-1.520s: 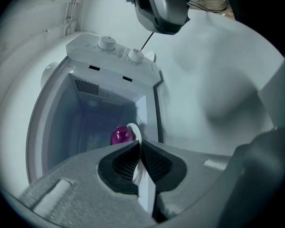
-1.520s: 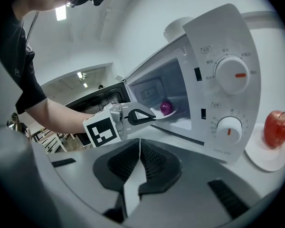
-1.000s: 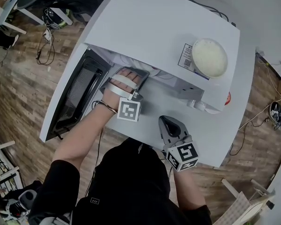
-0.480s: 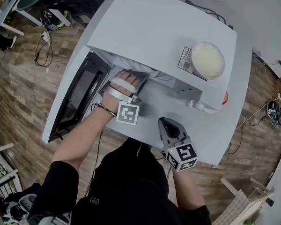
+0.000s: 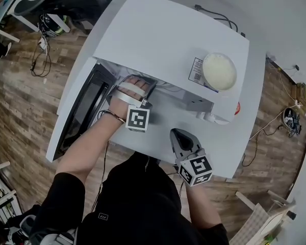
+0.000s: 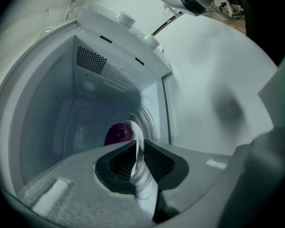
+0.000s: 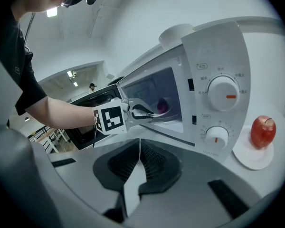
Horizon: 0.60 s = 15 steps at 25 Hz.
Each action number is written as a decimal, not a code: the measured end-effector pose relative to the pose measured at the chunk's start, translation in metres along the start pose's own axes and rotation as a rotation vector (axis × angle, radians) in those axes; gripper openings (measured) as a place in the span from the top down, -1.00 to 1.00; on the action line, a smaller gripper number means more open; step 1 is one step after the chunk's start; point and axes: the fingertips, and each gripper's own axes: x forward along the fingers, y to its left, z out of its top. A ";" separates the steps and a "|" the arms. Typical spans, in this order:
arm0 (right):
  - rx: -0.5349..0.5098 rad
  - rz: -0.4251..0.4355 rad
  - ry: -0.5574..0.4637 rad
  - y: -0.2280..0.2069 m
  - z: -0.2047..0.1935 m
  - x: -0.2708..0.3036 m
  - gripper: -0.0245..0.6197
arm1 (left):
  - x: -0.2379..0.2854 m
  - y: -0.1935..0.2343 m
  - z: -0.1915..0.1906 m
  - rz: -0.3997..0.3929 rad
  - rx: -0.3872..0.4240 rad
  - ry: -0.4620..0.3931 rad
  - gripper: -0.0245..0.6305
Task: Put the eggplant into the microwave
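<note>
The purple eggplant (image 6: pixel 118 133) lies on the glass turntable deep inside the white microwave (image 5: pixel 168 40); in the right gripper view the eggplant (image 7: pixel 162 105) shows through the open front. My left gripper (image 6: pixel 136 144) sits at the oven's mouth, short of the eggplant and apart from it. Its jaws have just been closing, a thin gap remains and nothing is between them. From the side the left gripper (image 7: pixel 149 113) reaches just into the cavity. My right gripper (image 5: pixel 179 135) rests above the table in front of the control panel, shut and empty.
The microwave door (image 5: pixel 79 108) hangs open to the left. A white bowl (image 5: pixel 219 71) stands on top of the oven. A red apple (image 7: pixel 263 131) sits on a small plate (image 7: pixel 251 158) to the right of the microwave, near the table's edge (image 5: pixel 234 152).
The head view has drifted a little. Both grippers keep their places relative to the microwave; the left hand stays at the oven's mouth.
</note>
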 end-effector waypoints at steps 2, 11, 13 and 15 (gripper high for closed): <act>-0.005 -0.006 0.002 0.001 0.005 -0.001 0.87 | 0.003 0.003 -0.003 -0.010 -0.009 0.004 0.77; -0.005 0.005 0.011 0.016 0.012 0.000 0.87 | 0.009 0.001 -0.008 -0.044 -0.039 0.022 0.78; 0.000 0.012 0.010 0.022 0.015 -0.002 0.87 | 0.003 0.002 -0.010 -0.034 -0.078 0.031 0.77; -0.001 0.017 0.008 0.028 0.020 -0.006 0.87 | -0.008 0.006 -0.013 -0.010 -0.132 0.034 0.77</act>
